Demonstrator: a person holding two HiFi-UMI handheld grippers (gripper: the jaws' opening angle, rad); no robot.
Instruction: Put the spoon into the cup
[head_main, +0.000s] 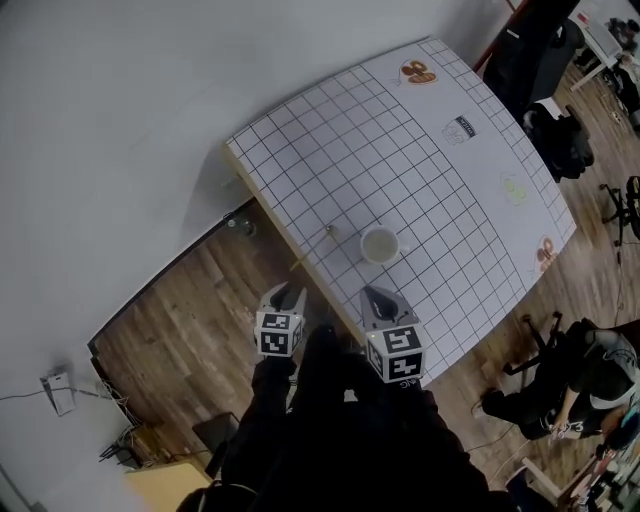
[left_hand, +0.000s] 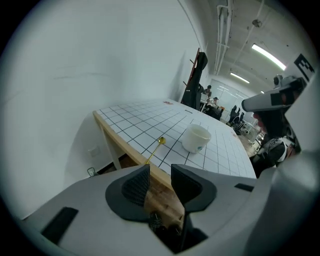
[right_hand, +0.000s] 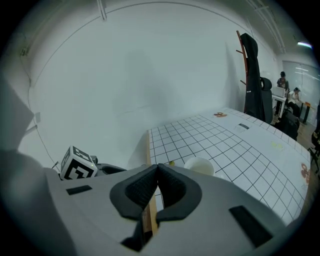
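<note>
A thin gold spoon lies on the white gridded table near its left edge, with its handle reaching over the wooden rim. Just right of it stands a white cup, upright and empty. My left gripper hovers off the table's near edge, short of the spoon, its jaws open with nothing between them. In the left gripper view the spoon and cup lie ahead of the left gripper. My right gripper is shut and empty near the table's edge, below the cup.
Small printed stickers sit on the far and right parts of the table. A white wall runs along the left. A dark coat on a stand is beyond the table. People sit at desks on the wooden floor to the right.
</note>
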